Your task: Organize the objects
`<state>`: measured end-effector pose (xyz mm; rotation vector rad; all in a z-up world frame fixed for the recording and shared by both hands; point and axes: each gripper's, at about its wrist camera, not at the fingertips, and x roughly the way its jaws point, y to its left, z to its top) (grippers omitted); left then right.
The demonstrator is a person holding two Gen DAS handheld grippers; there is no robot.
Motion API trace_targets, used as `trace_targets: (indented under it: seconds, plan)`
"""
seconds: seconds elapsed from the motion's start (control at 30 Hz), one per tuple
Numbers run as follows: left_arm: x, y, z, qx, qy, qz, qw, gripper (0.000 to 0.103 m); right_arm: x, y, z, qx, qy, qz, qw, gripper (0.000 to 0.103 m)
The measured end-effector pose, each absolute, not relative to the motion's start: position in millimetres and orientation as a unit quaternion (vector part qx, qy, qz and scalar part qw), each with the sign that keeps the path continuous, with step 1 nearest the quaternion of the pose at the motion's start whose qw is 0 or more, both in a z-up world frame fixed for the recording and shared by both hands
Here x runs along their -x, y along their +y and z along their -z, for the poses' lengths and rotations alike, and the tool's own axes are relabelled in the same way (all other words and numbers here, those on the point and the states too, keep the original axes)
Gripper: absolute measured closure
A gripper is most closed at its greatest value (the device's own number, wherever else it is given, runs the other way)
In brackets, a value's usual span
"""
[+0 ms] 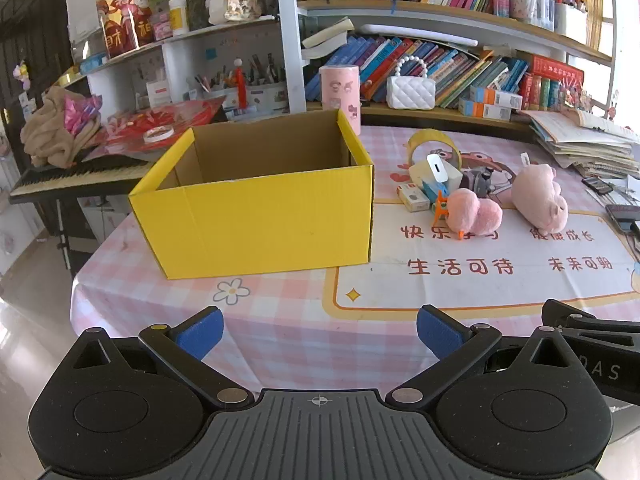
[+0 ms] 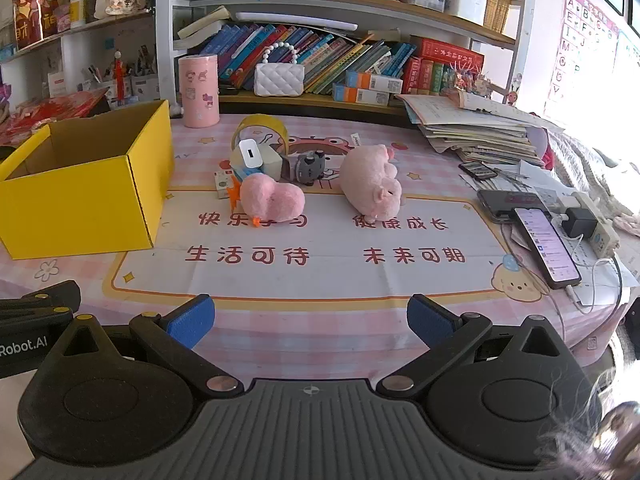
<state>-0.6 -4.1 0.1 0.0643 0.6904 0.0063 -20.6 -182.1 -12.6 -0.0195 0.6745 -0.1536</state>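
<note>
hovering over table (image 2: 320, 312): left gripper (image 1: 320, 334), right gripper (image 2: 311, 322), jaws apart, empty; yellow box (image 1: 256, 220) open.

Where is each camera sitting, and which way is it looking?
Left wrist: sits on the left gripper, low at the table's near edge, facing the yellow box; its open blue fingers show.
Right wrist: sits on the right gripper, facing the pink plush toys; its open fingers show.
Shared: box, toys, tape roll, bookshelf.

Right claw (image 2: 310, 320) spread, pink plush toys (image 2: 370, 186), yellow box (image 2: 86, 200)
</note>
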Motion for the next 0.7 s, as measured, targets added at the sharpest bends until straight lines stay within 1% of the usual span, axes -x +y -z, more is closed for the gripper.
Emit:
trace_targets:
  seconds: [0.7]
  plan:
    - [-6.1,2.6,4.2,-0.03,0.348,-0.004,0.937,0.0,16.1,-177.5,14.0,0.014,0.334,0.074,0.939,0.0]
